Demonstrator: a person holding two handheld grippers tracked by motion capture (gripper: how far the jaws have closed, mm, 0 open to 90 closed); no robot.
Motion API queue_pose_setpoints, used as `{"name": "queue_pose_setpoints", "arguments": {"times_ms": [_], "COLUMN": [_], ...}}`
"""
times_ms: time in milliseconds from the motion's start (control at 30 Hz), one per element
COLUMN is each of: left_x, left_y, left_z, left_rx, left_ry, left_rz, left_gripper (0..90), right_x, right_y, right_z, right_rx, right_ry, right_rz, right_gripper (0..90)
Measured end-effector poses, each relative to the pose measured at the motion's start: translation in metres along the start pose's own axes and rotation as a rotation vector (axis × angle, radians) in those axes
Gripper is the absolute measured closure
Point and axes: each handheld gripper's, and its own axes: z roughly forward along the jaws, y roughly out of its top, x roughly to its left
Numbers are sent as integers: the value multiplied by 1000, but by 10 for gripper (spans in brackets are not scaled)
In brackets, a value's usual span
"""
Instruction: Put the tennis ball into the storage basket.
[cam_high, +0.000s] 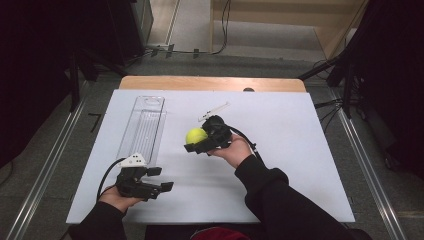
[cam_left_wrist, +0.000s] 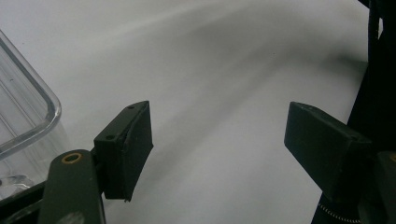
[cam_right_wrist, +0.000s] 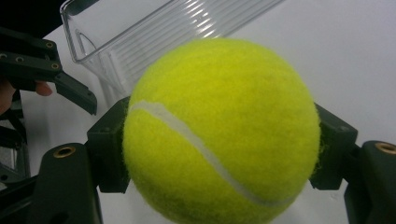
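High view first, left to right: your left gripper (cam_high: 150, 182) sits low near the front-left edge of the white worktop (cam_high: 300, 150), just in front of the near end of the clear plastic tray (cam_high: 142, 127), which runs lengthwise away from you toward the far edge. Right of that gripper the worktop is bare up to your right forearm, and there is broad open room beyond your right hand out to the right edge. Your right gripper (cam_high: 196, 140) is held near the middle of the worktop, just right of the tray.

Left gripper view: your jaws stand wide apart with nothing between them, just white surface, and a rounded corner of the tray (cam_left_wrist: 28, 116) sits at the left.

Right gripper view: your jaws are clamped on the yellow tennis ball (cam_right_wrist: 219, 130), one pad pressing each side, its white seam curving across the front. The tray (cam_right_wrist: 154, 32) lies just behind it. I can read no brand or writing on the ball.
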Motion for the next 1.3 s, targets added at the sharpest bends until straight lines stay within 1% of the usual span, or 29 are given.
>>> {"name": "queue_pose_setpoints", "arguments": {"times_ms": [133, 233, 300, 367, 467, 600, 733, 1000, 1067, 1300], "left_x": [0, 0, 0, 0, 0, 0, 0, 0, 0, 0], "left_y": [0, 0, 0, 0, 0, 0, 0, 0, 0, 0], "left_z": [0, -1, -1, -1, -1, -1, -1, -1, -1, -1], "left_rx": [1, 2, 0, 1, -3, -4, -4, -1, -1, -5], "left_ry": [0, -1, -2, -3, -5, -5, -6, -5, -5, -8], "left_rz": [0, 1, 0, 1, 6, 1, 6, 3, 3, 0], "left_gripper": [245, 244, 245, 244, 245, 244, 245, 244, 244, 245], "right_x": [1, 1, 1, 1, 2, 4, 5, 5, 5, 5], "right_y": [4, 6, 7, 9, 12, 17, 21, 29, 31, 40], "right_z": [4, 8, 11, 14, 17, 20, 23, 26, 27, 32], "right_rx": [-6, -1, 4, 12, 3, 13, 11, 8, 10, 5], "right_ry": [6, 5, 4, 8, 11, 6, 7, 4, 1, 1], "right_rz": [6, 5, 15, 13, 8, 7, 3, 18, 6, 12], "right_gripper": [233, 233, 233, 233, 233, 233, 233, 233, 233, 233]}}
